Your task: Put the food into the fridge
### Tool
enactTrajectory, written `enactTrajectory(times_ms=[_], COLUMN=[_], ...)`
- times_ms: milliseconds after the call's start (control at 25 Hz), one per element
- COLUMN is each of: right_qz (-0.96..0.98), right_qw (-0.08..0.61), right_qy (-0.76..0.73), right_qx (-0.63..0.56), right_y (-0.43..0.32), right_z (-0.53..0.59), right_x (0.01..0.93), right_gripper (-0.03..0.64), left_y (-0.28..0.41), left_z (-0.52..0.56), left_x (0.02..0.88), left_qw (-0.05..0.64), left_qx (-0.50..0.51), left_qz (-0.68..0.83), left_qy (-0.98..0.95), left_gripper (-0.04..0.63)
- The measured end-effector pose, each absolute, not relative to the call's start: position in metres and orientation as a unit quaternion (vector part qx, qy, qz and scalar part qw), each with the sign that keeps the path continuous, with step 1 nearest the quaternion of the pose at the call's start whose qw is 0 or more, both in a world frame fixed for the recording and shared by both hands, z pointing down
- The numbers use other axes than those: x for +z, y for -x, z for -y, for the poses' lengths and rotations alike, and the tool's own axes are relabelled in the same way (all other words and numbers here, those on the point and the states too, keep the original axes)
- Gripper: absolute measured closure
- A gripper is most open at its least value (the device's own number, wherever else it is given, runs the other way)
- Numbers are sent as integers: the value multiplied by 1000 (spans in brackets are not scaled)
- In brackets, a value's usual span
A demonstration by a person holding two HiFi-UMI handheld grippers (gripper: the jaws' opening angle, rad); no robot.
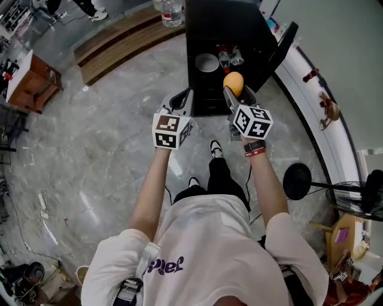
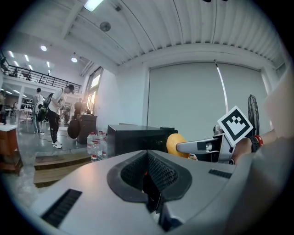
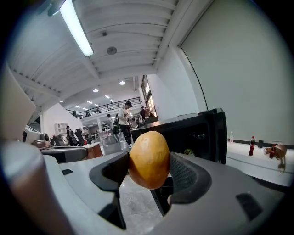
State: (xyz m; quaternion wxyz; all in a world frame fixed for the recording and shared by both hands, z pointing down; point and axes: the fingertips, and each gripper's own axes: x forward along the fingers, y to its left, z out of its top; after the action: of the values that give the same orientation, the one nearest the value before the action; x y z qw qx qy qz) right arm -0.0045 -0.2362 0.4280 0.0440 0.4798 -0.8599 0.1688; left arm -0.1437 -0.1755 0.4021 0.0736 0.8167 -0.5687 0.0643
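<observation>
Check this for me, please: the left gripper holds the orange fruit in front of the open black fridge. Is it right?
Not quite. It is the right gripper that holds the orange fruit in front of the open black fridge. The right gripper view shows the fruit clamped between its jaws. The left gripper is shut, with nothing in it.

Floor (image 1: 108, 155): grey polished stone | standing on it: black fridge (image 1: 221, 21), door open; low wooden platform (image 1: 119, 42) just beside it, carrying a water bottle (image 1: 172, 12); brown wooden cabinet (image 1: 30, 83) far left; round black fan base (image 1: 297, 181) right; cables (image 1: 45, 206) lower left | inside the fridge: white bowl (image 1: 207, 62), small bottles (image 1: 230, 57)
</observation>
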Motion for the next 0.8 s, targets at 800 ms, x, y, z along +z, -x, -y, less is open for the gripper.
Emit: enactTrajectory(times_ms=[800], right_qz=[872], right_qw=[78], right_qy=[-438], right_qx=[204], right_y=[17], right_z=[347], right_x=[541], right_gripper=[321], left_y=[120], left_z=[276], left_x=[495], left_qw=[108], left_qx=[65], left_qz=[577], left_qy=[-807], left_gripper=[577])
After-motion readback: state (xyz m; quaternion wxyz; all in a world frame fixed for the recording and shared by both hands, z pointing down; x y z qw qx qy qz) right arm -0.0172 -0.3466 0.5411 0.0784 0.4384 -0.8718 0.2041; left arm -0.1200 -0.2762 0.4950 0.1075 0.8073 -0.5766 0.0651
